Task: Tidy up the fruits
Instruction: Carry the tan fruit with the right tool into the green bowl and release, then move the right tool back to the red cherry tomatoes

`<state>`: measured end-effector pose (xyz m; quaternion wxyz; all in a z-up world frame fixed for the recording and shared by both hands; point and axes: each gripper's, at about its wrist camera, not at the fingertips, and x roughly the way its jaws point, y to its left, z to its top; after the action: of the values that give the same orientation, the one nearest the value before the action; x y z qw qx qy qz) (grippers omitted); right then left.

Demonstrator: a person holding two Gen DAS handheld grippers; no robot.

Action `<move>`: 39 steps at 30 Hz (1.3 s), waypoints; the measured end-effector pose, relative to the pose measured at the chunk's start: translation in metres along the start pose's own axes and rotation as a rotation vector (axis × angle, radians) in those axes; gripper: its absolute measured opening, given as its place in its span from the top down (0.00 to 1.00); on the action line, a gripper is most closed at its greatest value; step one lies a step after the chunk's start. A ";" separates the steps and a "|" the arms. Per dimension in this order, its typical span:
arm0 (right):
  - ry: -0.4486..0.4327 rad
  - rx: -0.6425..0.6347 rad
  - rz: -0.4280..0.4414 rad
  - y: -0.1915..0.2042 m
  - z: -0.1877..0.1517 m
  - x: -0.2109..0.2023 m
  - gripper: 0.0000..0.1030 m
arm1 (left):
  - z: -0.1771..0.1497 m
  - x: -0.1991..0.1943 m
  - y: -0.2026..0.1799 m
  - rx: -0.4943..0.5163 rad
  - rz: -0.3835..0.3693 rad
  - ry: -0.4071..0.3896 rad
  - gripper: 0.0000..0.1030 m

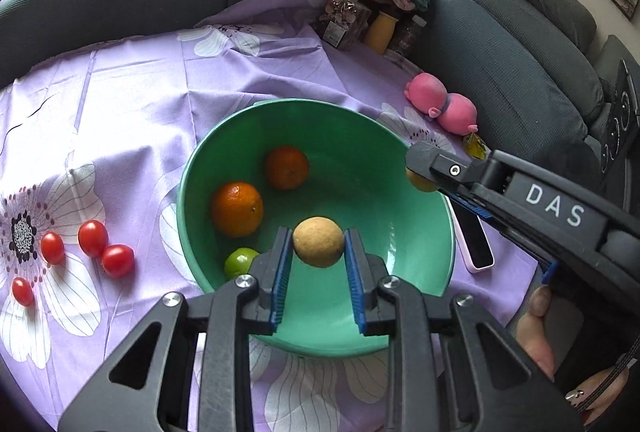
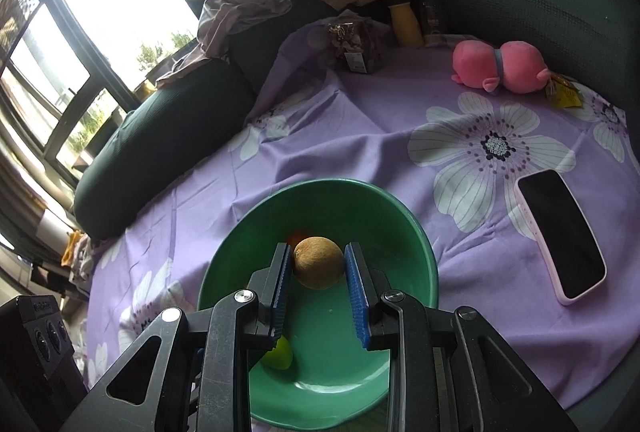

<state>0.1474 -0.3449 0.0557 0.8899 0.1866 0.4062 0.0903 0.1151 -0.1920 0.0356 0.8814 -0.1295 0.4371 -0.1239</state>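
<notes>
My left gripper (image 1: pixel 318 246) is shut on a round tan fruit (image 1: pixel 318 241), held above the inside of the green bowl (image 1: pixel 400 168). In the bowl lie two oranges (image 1: pixel 237 209) (image 1: pixel 286 167) and a lime (image 1: pixel 239 262). My right gripper (image 2: pixel 318 262) is shut on a second tan fruit (image 2: pixel 319 263) over the same bowl (image 2: pixel 416 244). In the left wrist view that gripper (image 1: pixel 424 172) reaches over the bowl's right rim. In the right wrist view, a lime (image 2: pixel 281 353) shows under the left finger, and a sliver of an orange (image 2: pixel 296 235) behind the fruit.
Several cherry tomatoes (image 1: pixel 93 238) lie on the purple flowered cloth (image 1: pixel 140 92) left of the bowl. A phone in a pink case (image 2: pixel 560 236) lies to the bowl's right. A pink plush toy (image 2: pixel 500 66), a yellow bottle (image 2: pixel 405 24) and a snack bag (image 2: pixel 356 46) stand at the far edge by the dark sofa.
</notes>
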 end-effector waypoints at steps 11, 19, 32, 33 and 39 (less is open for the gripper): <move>-0.057 -0.084 0.041 0.033 -0.004 -0.011 0.38 | -0.003 -0.062 0.037 -0.067 0.014 -0.128 0.44; -0.048 -0.192 0.095 0.079 -0.020 -0.005 0.38 | -0.018 -0.108 0.134 -0.235 0.209 -0.177 0.42; 0.067 -0.401 0.182 0.160 -0.066 0.031 0.38 | -0.052 -0.110 0.224 -0.437 0.275 -0.151 0.43; 0.076 -0.408 0.184 0.164 -0.070 0.034 0.38 | -0.052 -0.105 0.223 -0.436 0.263 -0.135 0.44; 0.159 -0.454 0.195 0.176 -0.089 0.049 0.49 | -0.053 -0.086 0.208 -0.328 0.334 -0.093 0.52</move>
<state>0.1103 -0.1455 0.0394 0.8613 0.0128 0.4246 0.2788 0.0443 0.0250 -0.0021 0.8761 -0.2025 0.4255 0.1025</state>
